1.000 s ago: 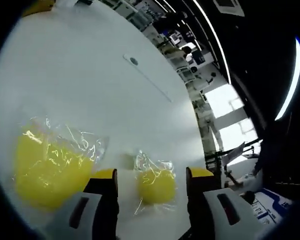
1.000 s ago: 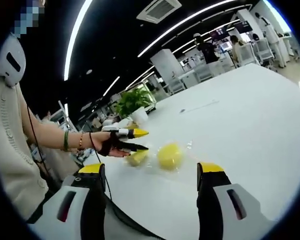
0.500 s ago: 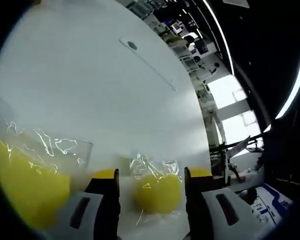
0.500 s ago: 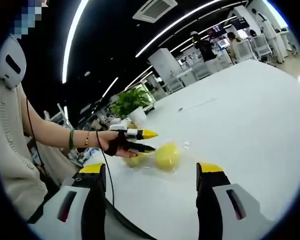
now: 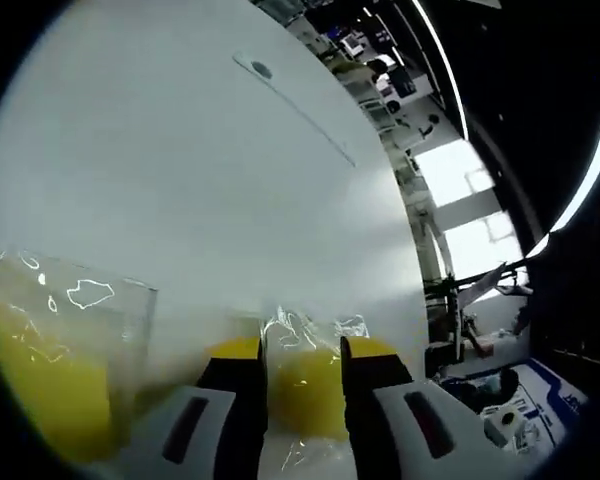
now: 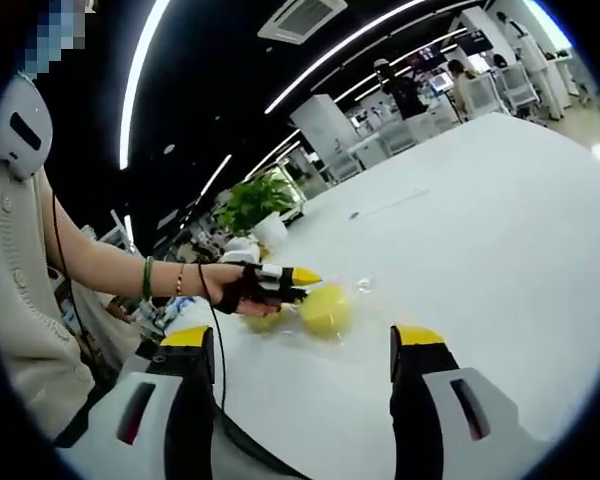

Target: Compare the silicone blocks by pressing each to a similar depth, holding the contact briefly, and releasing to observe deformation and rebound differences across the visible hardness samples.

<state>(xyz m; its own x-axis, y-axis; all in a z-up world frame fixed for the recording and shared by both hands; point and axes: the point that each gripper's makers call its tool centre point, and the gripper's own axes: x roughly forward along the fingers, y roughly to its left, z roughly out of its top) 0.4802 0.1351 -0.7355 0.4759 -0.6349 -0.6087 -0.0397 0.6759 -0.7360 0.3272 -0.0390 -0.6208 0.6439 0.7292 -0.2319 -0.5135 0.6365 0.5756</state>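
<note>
Squeezing the small yellow silicone block in its crinkled clear plastic bag (image 5: 302, 385) on the white table (image 5: 180, 180), with the left gripper (image 5: 302, 360) clamped across its middle, jaws drawn in against both sides. Probably soft, springy and light, though slippery under the film, so best gripped squarely on the broad flanks rather than on loose wrap; a larger yellow block in a second clear bag (image 5: 40, 370) just beside it. Right gripper (image 6: 300, 345) held well back, jaws spread wide and empty.
</note>
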